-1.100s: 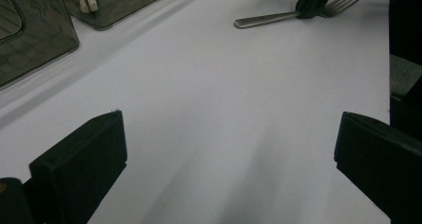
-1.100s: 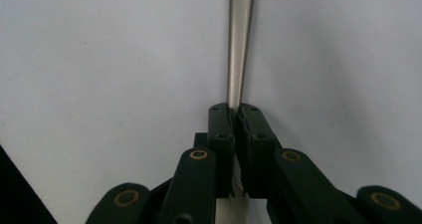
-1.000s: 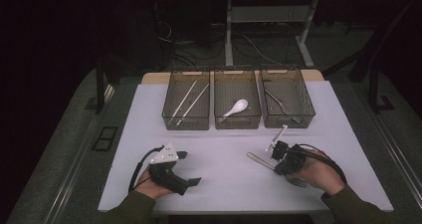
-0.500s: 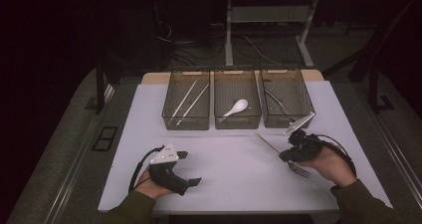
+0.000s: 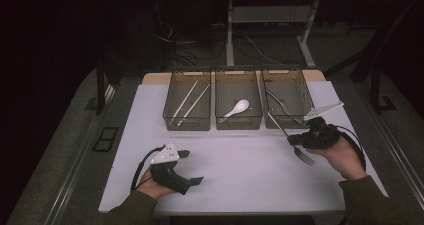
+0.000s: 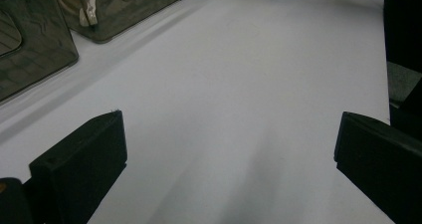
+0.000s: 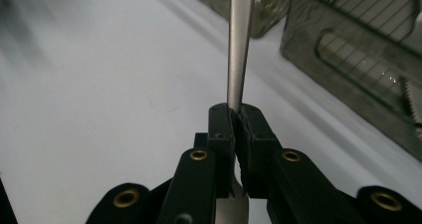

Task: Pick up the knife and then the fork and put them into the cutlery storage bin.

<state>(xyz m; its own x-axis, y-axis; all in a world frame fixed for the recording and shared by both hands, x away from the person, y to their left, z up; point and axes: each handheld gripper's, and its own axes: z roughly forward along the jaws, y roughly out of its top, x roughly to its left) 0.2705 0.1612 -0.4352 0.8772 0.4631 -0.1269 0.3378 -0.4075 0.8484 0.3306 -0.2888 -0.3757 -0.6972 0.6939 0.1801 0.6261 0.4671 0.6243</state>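
Note:
My right gripper point(image 5: 292, 140) is shut on a metal fork point(image 5: 303, 155) above the white table's right side, just in front of the right basket point(image 5: 286, 120). The fork's handle slants up and left toward that basket, and its tines point back toward the person. In the right gripper view the handle point(image 7: 239, 45) rises straight out of the closed jaws of the right gripper point(image 7: 238, 120). My left gripper point(image 5: 192, 167) rests low at the front left, open and with nothing in it. In its own view the left gripper point(image 6: 229, 159) has only bare table between its jaws.
Three dark mesh baskets stand in a row at the back of the table. The left basket point(image 5: 170, 116) holds chopsticks point(image 5: 189, 101), the middle basket point(image 5: 239, 122) holds a white spoon point(image 5: 237, 108), and the right basket holds metal cutlery point(image 5: 278, 101). The white tabletop point(image 5: 240, 165) lies between the grippers.
My right gripper has carried the fork to the right and away from the person, closer to the right basket. The left gripper has stayed put.

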